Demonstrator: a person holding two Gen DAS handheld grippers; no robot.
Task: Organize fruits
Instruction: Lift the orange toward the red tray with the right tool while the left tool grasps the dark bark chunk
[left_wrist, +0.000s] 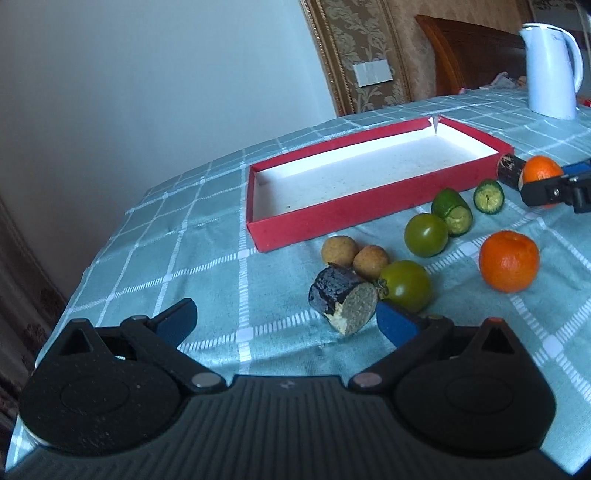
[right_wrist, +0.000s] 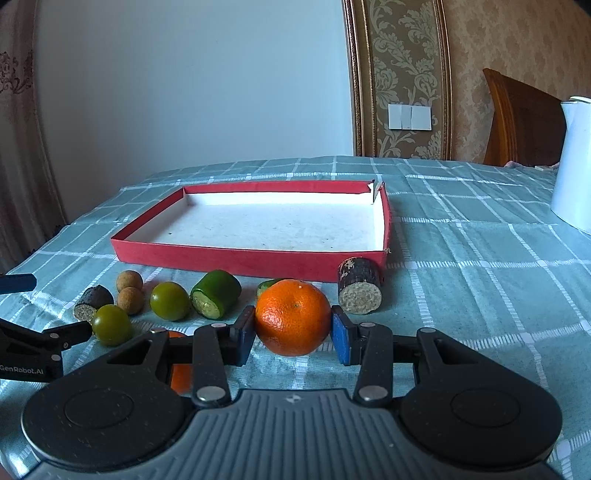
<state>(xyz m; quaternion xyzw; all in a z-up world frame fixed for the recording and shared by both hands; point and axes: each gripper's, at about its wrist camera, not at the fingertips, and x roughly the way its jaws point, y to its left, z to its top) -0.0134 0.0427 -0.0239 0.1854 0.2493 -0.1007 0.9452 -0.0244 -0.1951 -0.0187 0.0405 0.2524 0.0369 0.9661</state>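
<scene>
My right gripper (right_wrist: 293, 334) is shut on an orange (right_wrist: 293, 319), its blue pads pressing both sides just above the cloth. The left wrist view shows this held orange (left_wrist: 539, 171) at the far right. My left gripper (left_wrist: 286, 317) stands open and low over the table. A dark cut cylinder piece (left_wrist: 343, 301) lies just ahead of its right finger (left_wrist: 393, 323), apart from the pads. A shallow red box (right_wrist: 251, 263) with a white floor sits behind the row of fruit, with nothing in it. A second orange (left_wrist: 509, 260) rests loose on the cloth.
Two green tomatoes (left_wrist: 426, 234) (left_wrist: 406, 288), two tan balls (left_wrist: 339, 251), two cucumber pieces (left_wrist: 452, 210) and another dark cylinder (right_wrist: 360, 286) lie before the box. A white kettle (left_wrist: 552, 70) stands at the back right. The table edge drops off on the left.
</scene>
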